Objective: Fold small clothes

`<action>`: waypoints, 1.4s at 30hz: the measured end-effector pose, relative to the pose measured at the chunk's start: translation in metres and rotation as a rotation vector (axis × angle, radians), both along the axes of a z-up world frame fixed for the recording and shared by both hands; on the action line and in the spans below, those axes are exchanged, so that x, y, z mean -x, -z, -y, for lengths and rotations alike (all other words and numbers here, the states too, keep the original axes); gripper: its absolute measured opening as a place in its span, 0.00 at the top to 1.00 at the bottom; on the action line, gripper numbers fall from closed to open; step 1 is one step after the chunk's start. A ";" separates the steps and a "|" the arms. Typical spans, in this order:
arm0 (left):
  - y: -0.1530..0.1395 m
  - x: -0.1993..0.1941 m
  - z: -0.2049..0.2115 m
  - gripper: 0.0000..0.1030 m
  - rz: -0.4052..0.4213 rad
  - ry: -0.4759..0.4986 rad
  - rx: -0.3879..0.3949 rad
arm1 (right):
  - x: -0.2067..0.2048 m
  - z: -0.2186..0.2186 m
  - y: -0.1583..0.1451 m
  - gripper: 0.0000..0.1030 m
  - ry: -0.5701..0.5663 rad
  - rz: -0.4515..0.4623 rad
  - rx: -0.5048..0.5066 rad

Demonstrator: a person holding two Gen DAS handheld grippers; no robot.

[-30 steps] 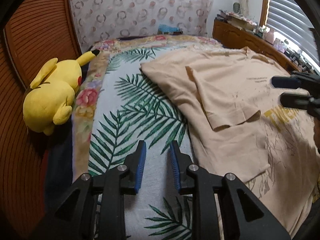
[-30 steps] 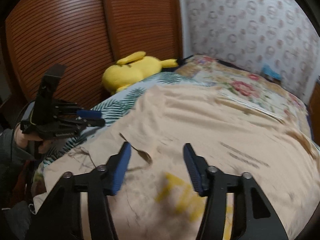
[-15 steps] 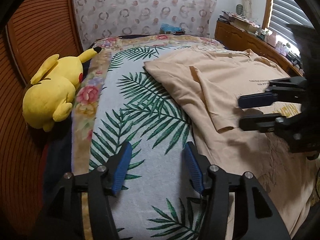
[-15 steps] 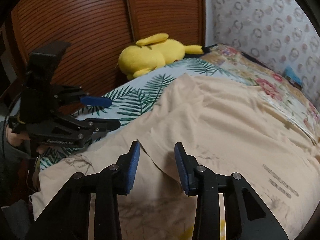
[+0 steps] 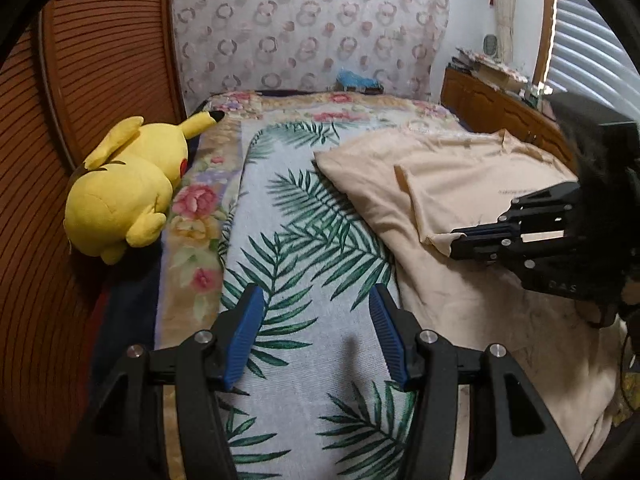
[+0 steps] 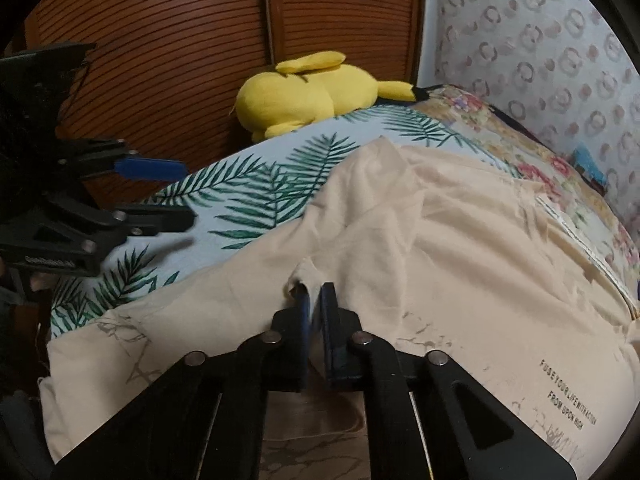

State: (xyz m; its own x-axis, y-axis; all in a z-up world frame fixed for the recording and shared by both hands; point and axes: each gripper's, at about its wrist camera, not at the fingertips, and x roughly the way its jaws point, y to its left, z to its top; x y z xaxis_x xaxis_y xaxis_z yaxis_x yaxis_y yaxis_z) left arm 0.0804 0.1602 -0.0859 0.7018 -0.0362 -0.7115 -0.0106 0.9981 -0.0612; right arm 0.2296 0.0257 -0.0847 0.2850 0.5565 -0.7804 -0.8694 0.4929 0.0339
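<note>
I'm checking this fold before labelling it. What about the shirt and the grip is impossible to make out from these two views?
- Right wrist view: how much sleeve the right gripper pinches; its fingers cover the fabric.
- Left wrist view: the beige T-shirt print, hidden behind the right gripper and cut by the frame edge.
- Right wrist view: the shirt's near hem, behind the gripper body.
- Left wrist view: the small chest text, too small.

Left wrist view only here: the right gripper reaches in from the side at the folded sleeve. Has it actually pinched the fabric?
Observer: Yes. The right gripper is shut on the sleeve corner of the beige T-shirt.
Operator: Any print near it?
Observer: Small black lettering sits right of the gripper.
Operator: And the left gripper?
Observer: The left gripper is open above the leaf-print blanket, touching nothing.
</note>
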 end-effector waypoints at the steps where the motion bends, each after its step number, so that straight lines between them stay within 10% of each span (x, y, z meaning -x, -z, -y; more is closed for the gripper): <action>1: -0.003 0.003 0.001 0.48 0.010 0.000 0.002 | -0.003 0.003 -0.001 0.98 0.011 -0.011 -0.013; 13: -0.016 0.006 0.030 0.48 0.038 0.070 0.008 | -0.044 0.063 -0.038 0.98 0.226 0.033 -0.087; 38: 0.017 -0.032 0.083 0.48 -0.080 0.158 -0.019 | -0.055 0.184 -0.010 0.76 0.451 0.021 0.083; 42: 0.021 -0.033 0.083 0.47 -0.090 0.173 -0.014 | -0.055 0.188 -0.009 0.55 0.443 0.002 0.059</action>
State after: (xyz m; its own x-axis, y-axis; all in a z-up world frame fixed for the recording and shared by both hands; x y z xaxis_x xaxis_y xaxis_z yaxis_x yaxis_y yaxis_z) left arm 0.1135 0.0769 -0.1067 0.6196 -0.1404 -0.7723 0.1564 0.9862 -0.0538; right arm 0.2846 -0.1620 -0.0762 0.4875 0.3352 -0.8062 -0.5744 0.8186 -0.0069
